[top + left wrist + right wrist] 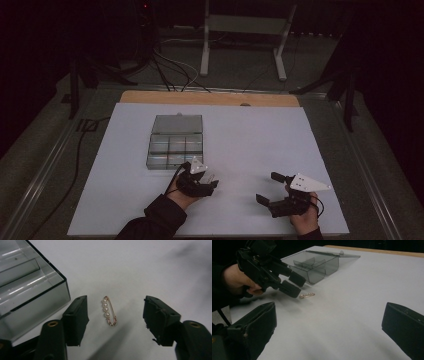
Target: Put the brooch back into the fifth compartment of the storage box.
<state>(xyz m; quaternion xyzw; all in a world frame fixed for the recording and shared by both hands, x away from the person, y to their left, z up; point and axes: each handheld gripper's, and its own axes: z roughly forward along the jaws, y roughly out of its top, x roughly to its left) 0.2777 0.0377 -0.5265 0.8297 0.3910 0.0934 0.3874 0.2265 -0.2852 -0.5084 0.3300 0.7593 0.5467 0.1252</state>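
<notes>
While my left gripper (pixel 115 320) hovers low with jaws spread wide, the pearl pin (pixel 109 311) lies flat on the white surface (pixel 260 135) between them, touching neither. Clear compartment box (pixel 175 144) sits just beside it, lid open. My right gripper (pixel 272 189) is released too, well apart, holding nothing

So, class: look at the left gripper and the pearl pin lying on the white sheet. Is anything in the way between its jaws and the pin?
Nothing visible. The left gripper has its jaws open on either side of the pearl pin, with bare white sheet between them. The clear compartment box sits off to one side, apart from the pin.
</notes>
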